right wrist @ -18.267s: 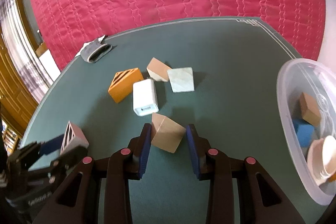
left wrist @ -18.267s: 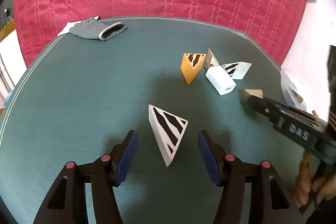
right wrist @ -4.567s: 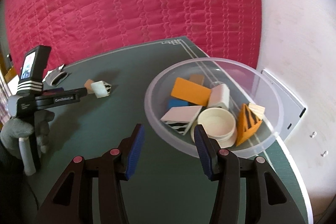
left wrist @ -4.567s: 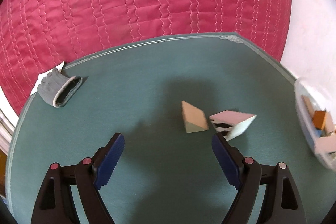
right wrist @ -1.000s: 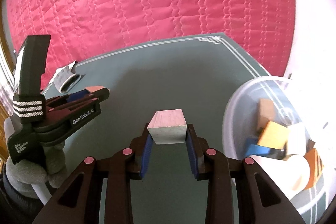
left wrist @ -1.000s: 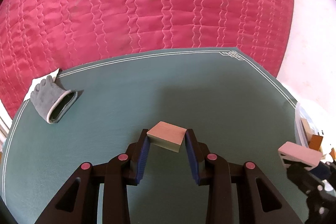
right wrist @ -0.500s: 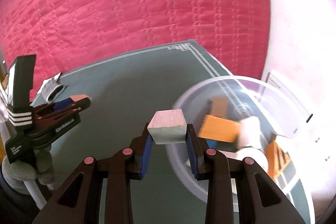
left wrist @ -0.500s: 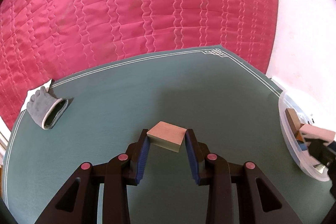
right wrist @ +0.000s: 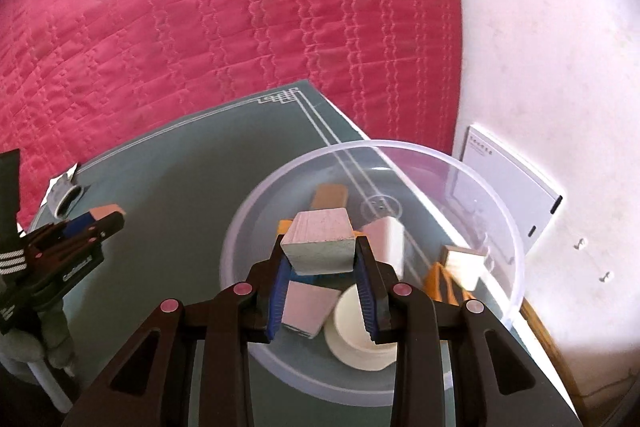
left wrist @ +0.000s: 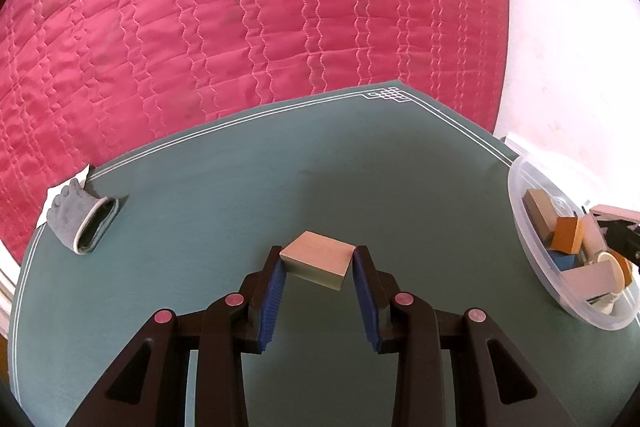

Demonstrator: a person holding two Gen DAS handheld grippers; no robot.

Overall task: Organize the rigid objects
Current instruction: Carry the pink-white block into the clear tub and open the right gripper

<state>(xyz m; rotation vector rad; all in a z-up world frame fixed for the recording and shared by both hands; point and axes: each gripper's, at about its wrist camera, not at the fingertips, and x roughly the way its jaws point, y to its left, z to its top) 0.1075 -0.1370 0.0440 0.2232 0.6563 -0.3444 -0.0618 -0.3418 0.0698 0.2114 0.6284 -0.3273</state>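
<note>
My left gripper (left wrist: 318,267) is shut on a tan wooden block (left wrist: 318,263) and holds it above the green table (left wrist: 240,195). My right gripper (right wrist: 320,259) is shut on a pale wooden block (right wrist: 319,245) and holds it over the clear plastic bowl (right wrist: 504,223). The bowl holds several blocks, among them an orange one (right wrist: 438,281), and a white round lid (right wrist: 356,331). In the left wrist view the bowl (left wrist: 524,239) sits at the table's right edge, with the right gripper's tip (left wrist: 616,223) over it. The left gripper (right wrist: 100,221) shows at the left of the right wrist view.
A grey glove (left wrist: 80,223) lies on a white paper at the table's far left edge. A red quilted cloth (left wrist: 260,27) hangs behind the table. A white card (right wrist: 508,187) leans on the white wall behind the bowl.
My right gripper has carried its pale block to the right, from beside the bowl to over it. My left gripper has swung right with its tan block, so the bowl shows more fully.
</note>
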